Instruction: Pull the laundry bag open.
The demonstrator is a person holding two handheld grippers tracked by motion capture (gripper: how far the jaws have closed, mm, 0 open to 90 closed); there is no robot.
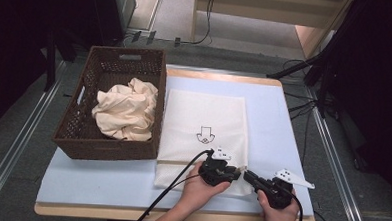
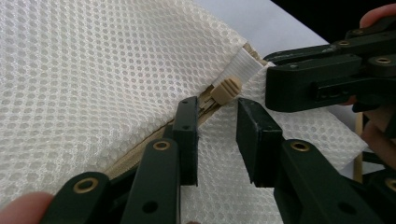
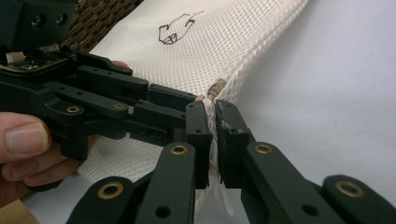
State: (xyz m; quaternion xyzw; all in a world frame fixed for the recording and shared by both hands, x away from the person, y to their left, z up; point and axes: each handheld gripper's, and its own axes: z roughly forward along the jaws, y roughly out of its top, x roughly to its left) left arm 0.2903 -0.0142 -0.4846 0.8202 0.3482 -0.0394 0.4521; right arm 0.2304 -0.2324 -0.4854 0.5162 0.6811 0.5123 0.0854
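Note:
A white mesh laundry bag [image 1: 203,121] with a small black printed mark lies flat on the table. Its beige zipper runs along the near edge. In the left gripper view my left gripper [image 2: 215,140] stands open over the zipper line, with the beige zipper pull [image 2: 225,88] just ahead of its fingertips and untouched. My right gripper [image 3: 214,135] is shut on the bag's mesh edge right by the zipper's end [image 3: 215,87]. From above, both grippers [image 1: 239,170] [image 1: 247,176] meet tip to tip at the bag's near right corner.
A dark wicker basket [image 1: 111,62] holding a crumpled cream cloth [image 1: 126,110] stands to the left of the bag and touches its edge. The light blue table pad [image 1: 273,119] is bare to the right. The table's front edge is just behind my hands.

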